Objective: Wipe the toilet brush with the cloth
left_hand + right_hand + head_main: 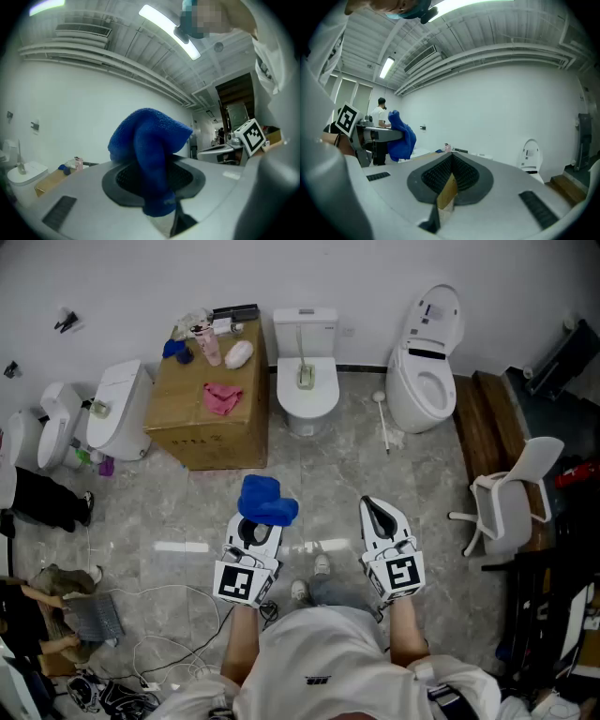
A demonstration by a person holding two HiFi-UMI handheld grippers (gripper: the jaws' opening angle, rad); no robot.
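Toilet brush [382,423] lies on the floor [431,484] at one o'clock, so my closed, empty right hand-held gripper [376,512] should lift it while my left hand-held gripper [257,524] clamps the cloth [267,501].

The left tool [155,183] has its jaws pressed together on a bright blue terry cloth [149,136], which bunches upward above the dark pads. At far left stand a white toilet cistern [24,171] and a brown cardboard box [50,182]. A long ceiling light [168,30] glows overhead.
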